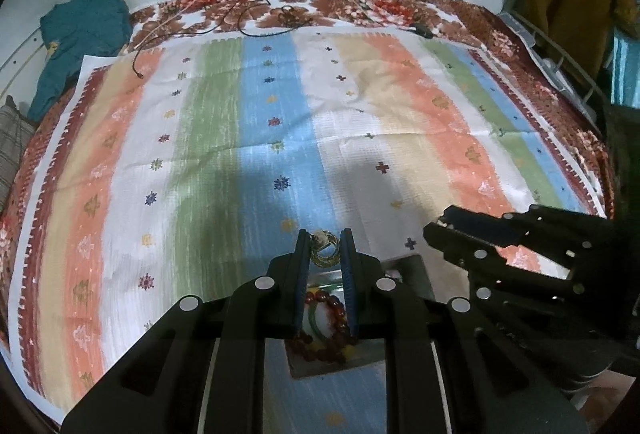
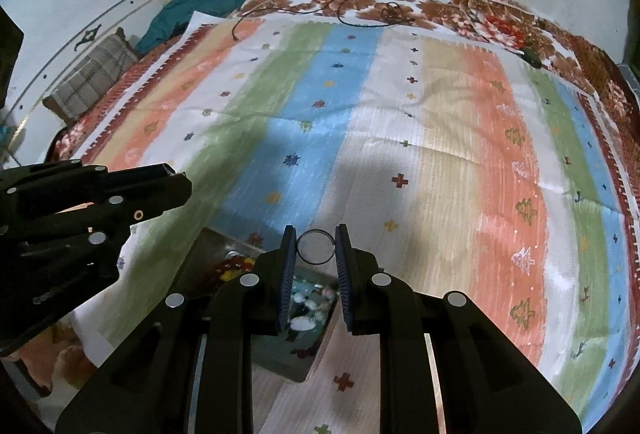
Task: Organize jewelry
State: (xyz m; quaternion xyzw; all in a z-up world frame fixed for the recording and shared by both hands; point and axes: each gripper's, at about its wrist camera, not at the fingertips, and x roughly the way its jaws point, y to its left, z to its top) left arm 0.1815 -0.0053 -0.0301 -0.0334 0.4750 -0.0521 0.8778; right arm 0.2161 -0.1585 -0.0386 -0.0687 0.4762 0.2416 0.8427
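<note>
Dim indoor light, soft shadows pooling mid-frame on the striped cloth (image 1: 280,122), heavy fisheye bend + dark vignette at corners, slight blur/grain thru both views.

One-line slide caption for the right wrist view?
Right tongs pinch a thin dark ring above the jewelry tray on a striped cloth.

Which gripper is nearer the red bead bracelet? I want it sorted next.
Left. The left gripper hangs directly over the red bead bracelet in the tray; the right gripper is off to its side.
</note>
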